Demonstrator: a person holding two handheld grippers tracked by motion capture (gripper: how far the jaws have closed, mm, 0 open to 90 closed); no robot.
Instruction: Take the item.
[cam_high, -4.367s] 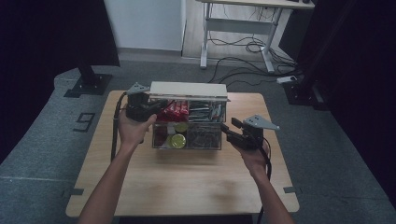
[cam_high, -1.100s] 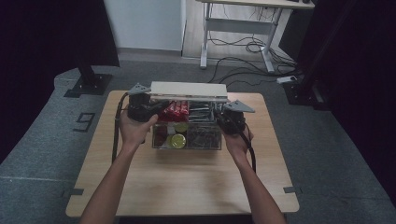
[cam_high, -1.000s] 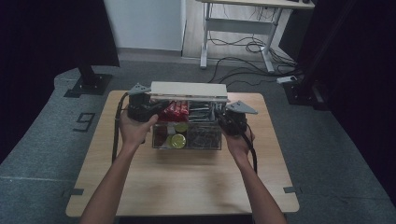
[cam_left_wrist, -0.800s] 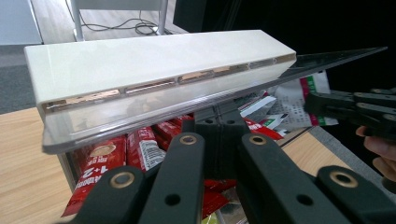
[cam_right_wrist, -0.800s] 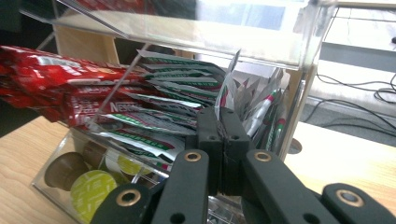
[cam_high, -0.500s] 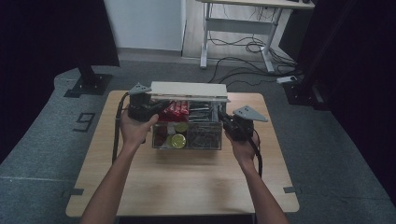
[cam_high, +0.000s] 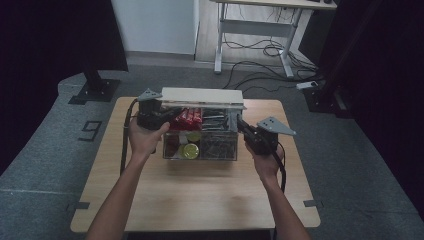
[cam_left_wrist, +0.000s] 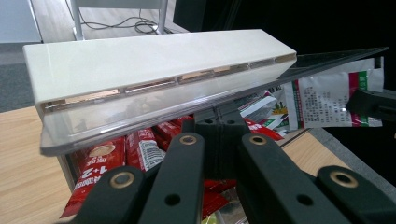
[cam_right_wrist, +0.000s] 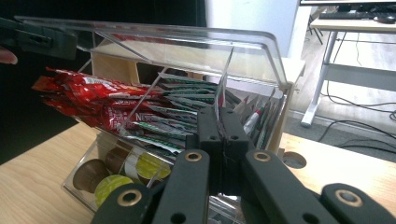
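A clear plastic organiser box (cam_high: 220, 150) stands at the table's far middle, its lid (cam_high: 202, 96) raised. The lid is a clear plate under a cream bar (cam_left_wrist: 154, 70). My left gripper (cam_high: 172, 114) is shut on the lid's clear front edge at the box's left end, its tips (cam_left_wrist: 219, 123) right under the plate. My right gripper (cam_high: 239, 123) is shut at the box's right end, and its tips (cam_right_wrist: 219, 114) touch a clear divider. I see nothing between them. Inside lie red sachets (cam_right_wrist: 93, 98), dark packets (cam_right_wrist: 187, 116) and round pods (cam_right_wrist: 112, 186).
The wooden table (cam_high: 200, 200) has bare room in front of the box and at both sides. A round hole (cam_right_wrist: 294, 159) is in the tabletop right of the box. A white desk frame with cables (cam_high: 255, 30) stands on the floor beyond.
My right gripper came in to the box's right end, reached into it about a second ago, and has since drawn back a little. The left gripper has kept the lid raised.
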